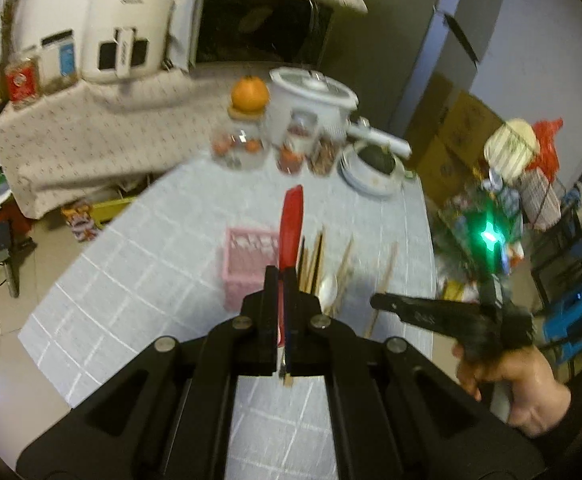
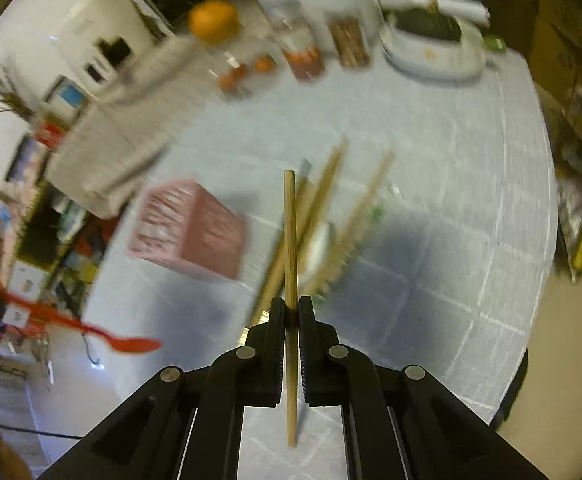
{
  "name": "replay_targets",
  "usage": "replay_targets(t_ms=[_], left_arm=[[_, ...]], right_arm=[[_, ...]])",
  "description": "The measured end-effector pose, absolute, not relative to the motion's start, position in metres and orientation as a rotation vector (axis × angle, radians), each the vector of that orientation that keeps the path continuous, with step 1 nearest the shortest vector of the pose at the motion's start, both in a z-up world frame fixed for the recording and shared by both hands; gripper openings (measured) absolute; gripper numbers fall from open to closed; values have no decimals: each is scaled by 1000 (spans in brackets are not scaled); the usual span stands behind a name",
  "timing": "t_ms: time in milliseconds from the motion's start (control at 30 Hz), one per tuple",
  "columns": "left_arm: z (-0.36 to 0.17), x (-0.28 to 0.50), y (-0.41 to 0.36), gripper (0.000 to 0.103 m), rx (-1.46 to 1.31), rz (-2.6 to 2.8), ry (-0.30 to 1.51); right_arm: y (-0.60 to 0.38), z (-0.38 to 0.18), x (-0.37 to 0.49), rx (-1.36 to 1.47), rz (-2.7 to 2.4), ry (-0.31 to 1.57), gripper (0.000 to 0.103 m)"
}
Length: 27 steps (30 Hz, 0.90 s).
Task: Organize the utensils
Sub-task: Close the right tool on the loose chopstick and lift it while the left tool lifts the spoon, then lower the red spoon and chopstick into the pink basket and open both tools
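Note:
My left gripper (image 1: 281, 276) is shut on a red spoon (image 1: 291, 224), held above the table just right of the pink basket (image 1: 249, 264). My right gripper (image 2: 291, 306) is shut on a wooden chopstick (image 2: 289, 240) that points forward over a pile of chopsticks (image 2: 331, 200) and a white spoon (image 2: 315, 248) lying on the table. The pink basket (image 2: 189, 228) stands left of that pile. In the right wrist view the red spoon (image 2: 131, 345) shows at the lower left. In the left wrist view the right gripper (image 1: 431, 312) is at the right, over the table's edge.
At the table's far side stand glass jars (image 1: 239, 144), an orange (image 1: 249, 94), a white rice cooker (image 1: 311, 100) and a bowl stack (image 1: 373, 170). The table (image 1: 131, 280) has a pale checked cloth. A covered side table with appliances (image 1: 127, 24) stands at far left.

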State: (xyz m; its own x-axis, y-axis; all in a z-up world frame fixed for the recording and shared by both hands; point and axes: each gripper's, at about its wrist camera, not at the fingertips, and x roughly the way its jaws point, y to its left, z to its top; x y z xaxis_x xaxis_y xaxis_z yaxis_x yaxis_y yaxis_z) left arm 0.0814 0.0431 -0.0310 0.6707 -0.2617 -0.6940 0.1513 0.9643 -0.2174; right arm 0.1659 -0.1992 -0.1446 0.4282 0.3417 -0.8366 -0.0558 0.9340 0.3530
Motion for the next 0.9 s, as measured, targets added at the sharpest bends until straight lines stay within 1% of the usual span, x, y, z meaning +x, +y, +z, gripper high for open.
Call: replay_targets(t_ms=[100,333,567,733,900], left_arm=[[-24,85,48,2,-155,-206,759],[-12,96,51,2,-175,-165,693],[-21,122,49,2,-185,-147,699],[-32,141,48,2,-187,-135,754],[-48,158,50,2,-193,-128,819]], right_arm=[[-178,-123,141,267,284,1047,6],[-168,-68,123,205,306,886,6],[-164,-22,119,231,330,746,6],[-158,-10,139,297,374,704,6],[-144,-15,161,264,387,707,6]])
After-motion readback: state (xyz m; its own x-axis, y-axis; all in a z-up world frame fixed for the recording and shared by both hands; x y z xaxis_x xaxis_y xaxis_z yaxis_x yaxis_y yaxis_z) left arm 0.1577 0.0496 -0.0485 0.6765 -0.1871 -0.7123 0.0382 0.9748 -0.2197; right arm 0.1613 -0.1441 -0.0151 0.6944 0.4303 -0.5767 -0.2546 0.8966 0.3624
